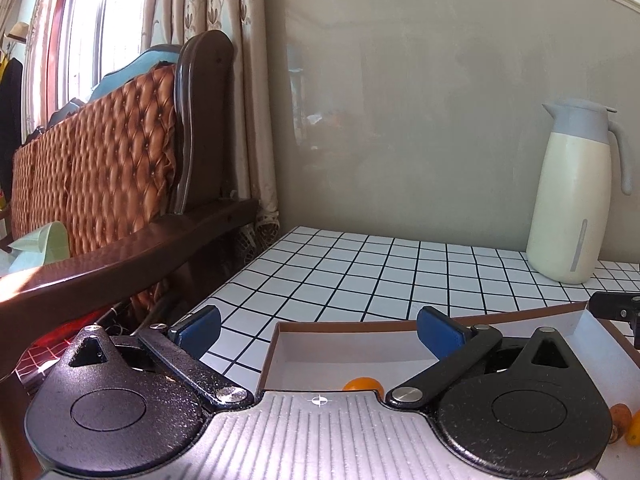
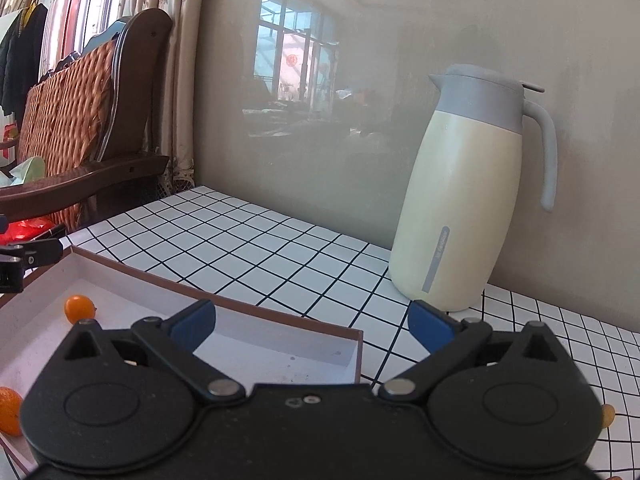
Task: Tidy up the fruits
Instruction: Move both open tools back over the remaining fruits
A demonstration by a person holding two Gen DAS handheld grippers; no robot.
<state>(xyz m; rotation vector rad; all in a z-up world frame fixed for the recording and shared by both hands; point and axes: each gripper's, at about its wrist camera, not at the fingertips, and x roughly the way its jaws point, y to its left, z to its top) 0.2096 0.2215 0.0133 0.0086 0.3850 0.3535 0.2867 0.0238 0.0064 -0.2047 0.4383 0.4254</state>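
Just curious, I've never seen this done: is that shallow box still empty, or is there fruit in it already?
Not empty. A small orange fruit lies on the white floor of the box, and another at its near edge.

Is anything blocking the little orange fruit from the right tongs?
Nothing visible. The right tongs hang open over the box, and the small orange fruit lies inside it, off to their left, with only bare box floor between.

Grid-tiled table bearing box, jug.

Three oranges, one box, one jug.
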